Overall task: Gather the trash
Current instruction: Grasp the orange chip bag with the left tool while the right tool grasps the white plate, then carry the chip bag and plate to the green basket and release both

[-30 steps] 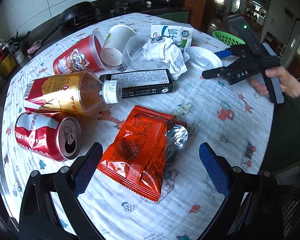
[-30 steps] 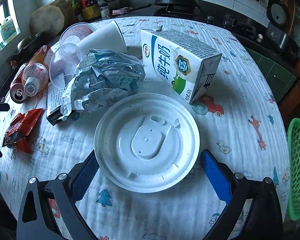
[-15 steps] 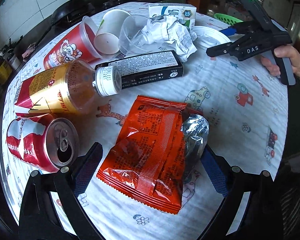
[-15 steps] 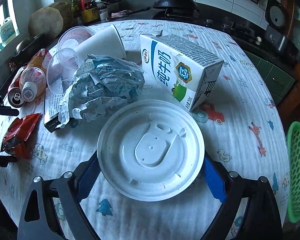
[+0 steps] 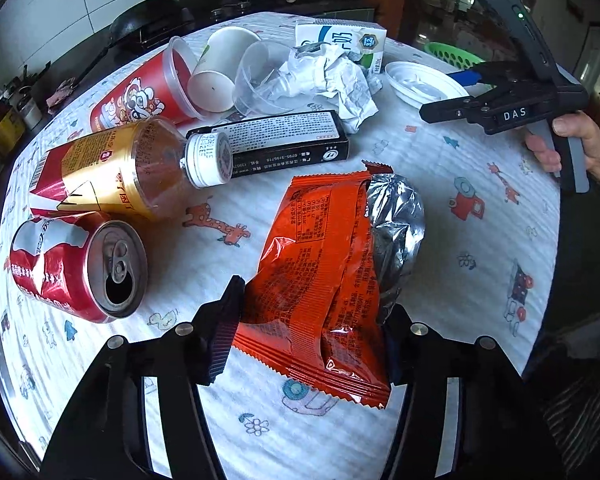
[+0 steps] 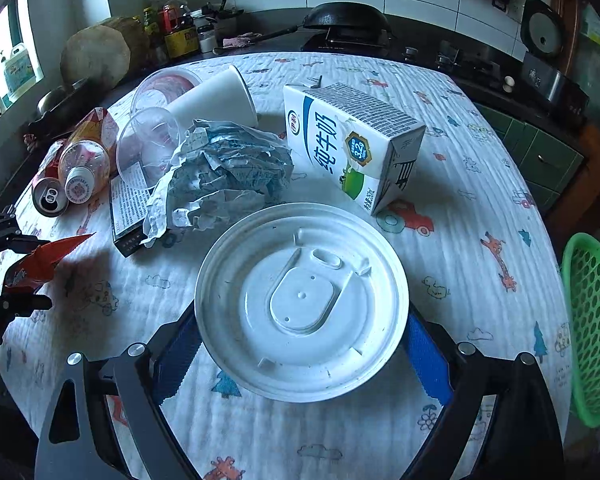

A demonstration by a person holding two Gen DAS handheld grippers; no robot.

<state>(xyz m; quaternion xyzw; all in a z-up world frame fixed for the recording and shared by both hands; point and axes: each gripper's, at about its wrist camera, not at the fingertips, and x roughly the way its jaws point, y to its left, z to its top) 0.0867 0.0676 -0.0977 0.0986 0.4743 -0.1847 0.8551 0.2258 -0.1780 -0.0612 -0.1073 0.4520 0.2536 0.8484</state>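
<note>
Cartoon-print tablecloth point(image 6: 480, 184) covers the round table. Only the right wrist view shows the right gripper point(image 6: 300, 344) clamping the white lid point(image 6: 302, 300); the left view shows the left gripper point(image 5: 312, 320) pinching the orange wrapper point(image 5: 316, 280), its jaws having just closed.

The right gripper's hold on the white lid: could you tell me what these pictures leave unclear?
- Right wrist view: the right gripper pads are hidden behind the white lid rim.
- Left wrist view: the lid is small and far; the gripper's arm covers its edge.
- Both views: the green basket is cut off.
</note>
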